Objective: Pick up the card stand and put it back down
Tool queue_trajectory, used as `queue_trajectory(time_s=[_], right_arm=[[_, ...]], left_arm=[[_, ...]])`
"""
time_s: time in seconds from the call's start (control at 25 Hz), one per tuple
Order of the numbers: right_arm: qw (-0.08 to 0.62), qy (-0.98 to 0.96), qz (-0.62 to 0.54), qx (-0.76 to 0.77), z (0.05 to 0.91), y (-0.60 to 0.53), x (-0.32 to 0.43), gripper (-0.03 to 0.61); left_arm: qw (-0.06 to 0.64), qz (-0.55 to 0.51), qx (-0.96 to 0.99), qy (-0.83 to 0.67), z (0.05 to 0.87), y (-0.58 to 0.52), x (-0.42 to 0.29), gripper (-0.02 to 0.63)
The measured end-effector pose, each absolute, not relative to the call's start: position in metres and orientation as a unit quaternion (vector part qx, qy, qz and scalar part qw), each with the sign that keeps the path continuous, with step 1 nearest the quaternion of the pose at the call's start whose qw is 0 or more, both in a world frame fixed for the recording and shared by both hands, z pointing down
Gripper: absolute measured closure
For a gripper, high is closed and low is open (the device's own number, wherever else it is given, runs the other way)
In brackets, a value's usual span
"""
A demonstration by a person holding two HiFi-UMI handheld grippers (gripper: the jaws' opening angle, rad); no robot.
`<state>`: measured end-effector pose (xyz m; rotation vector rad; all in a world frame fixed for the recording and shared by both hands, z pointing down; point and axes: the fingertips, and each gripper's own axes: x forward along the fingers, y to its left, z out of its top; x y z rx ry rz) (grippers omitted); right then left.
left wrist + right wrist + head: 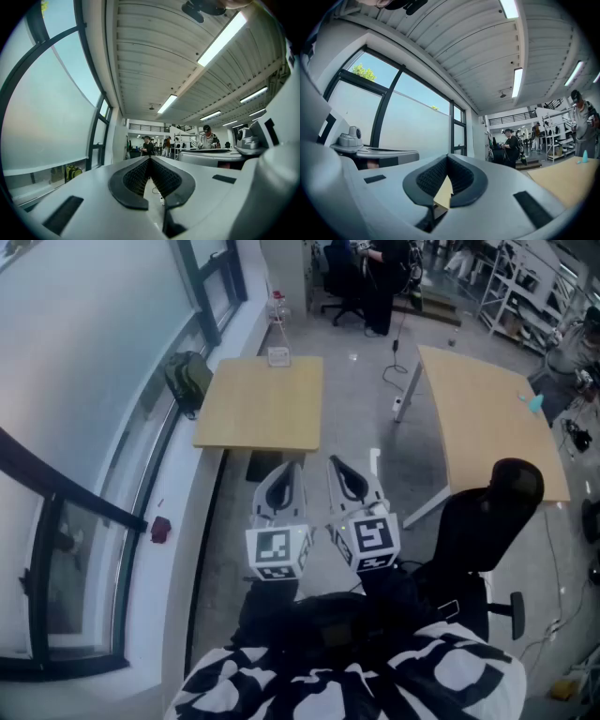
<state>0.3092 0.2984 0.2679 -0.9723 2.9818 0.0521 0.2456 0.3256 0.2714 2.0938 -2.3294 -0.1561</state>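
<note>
**Tools.** The left gripper and the right gripper are held side by side, close to the body and level, short of the near edge of the left table. In each gripper view the jaws are clenched tip to tip, and nothing is grasped by either.

**Task item.** A small clear thing, taken to be the card stand, is seen at the far edge of the left table, well apart from both grippers. It has not yet been approached.

**Risks.**
- The stand is placed right at the far edge. It could be pushed off the table if it is reached with the jaws clenched, or if it is struck from the near side.
- The stand is judged light and see-through, so its outline may be misjudged and it may be tipped by a grip taken off-centre.
- An office chair stands near on the right, and the right arm could be hampered by it.
</note>
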Motion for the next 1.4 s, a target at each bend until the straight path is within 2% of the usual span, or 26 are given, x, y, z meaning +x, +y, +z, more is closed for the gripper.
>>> queue_trajectory(time_s=[0.52,1.04,1.2,1.4], right_arm=[[0.010,0.951,-0.007,-0.310,0.266,0.294,0.300,0.563],[0.010,0.980,-0.022,-0.197,0.271,0.352,0.185,0.561],[0.024,0.986,-0.051,-0.157,0.279,0.377,0.158,0.561],[0.004,0.986,-0.041,-0.164,0.284,0.373,0.141,0.561]], left_arm=[[0.007,-0.044,0.656,-0.754,0.275,0.326,0.235,0.609],[-0.001,0.002,0.592,-0.806,0.284,0.379,0.132,0.609],[0.021,-0.008,0.580,-0.814,0.296,0.402,0.098,0.609],[0.060,-0.022,0.573,-0.817,0.316,0.405,0.072,0.611]])
